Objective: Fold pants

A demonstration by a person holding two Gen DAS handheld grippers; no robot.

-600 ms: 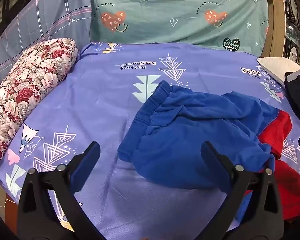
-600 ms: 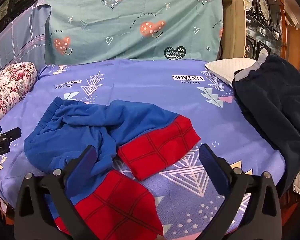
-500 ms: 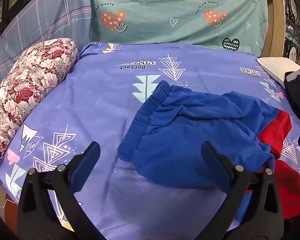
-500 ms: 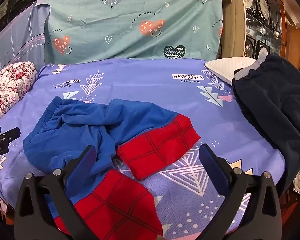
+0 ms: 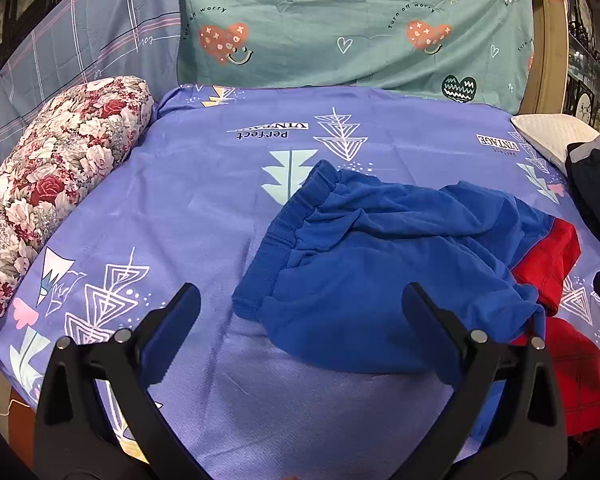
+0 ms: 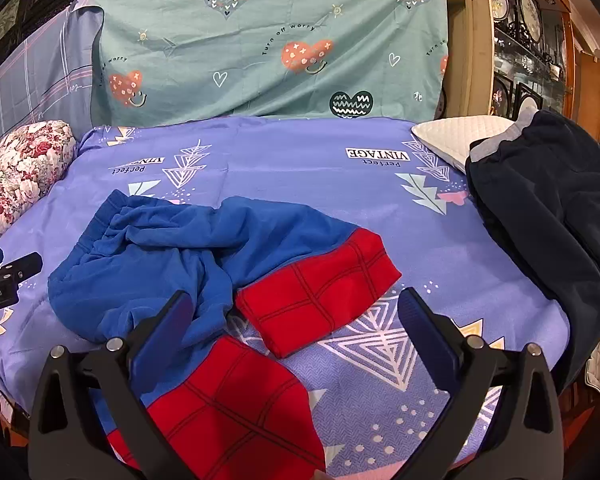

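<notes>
The bed, under a purple printed sheet, carries everything, and its smooth cloth could drag along with any garment pulled across it. To the right a dark garment lies heaped near the working space; a wide sweep of the right gripper could snag it. The pants, blue with red checked lower legs, lie crumpled in the middle of the bed, the waistband bunched at the left and one red leg crossing over the other. Both the right gripper and the left gripper hover spread wide, holding nothing. Pinching now risks catching several layers at once, so the folds would lock in wrinkles instead of lying flat
</notes>
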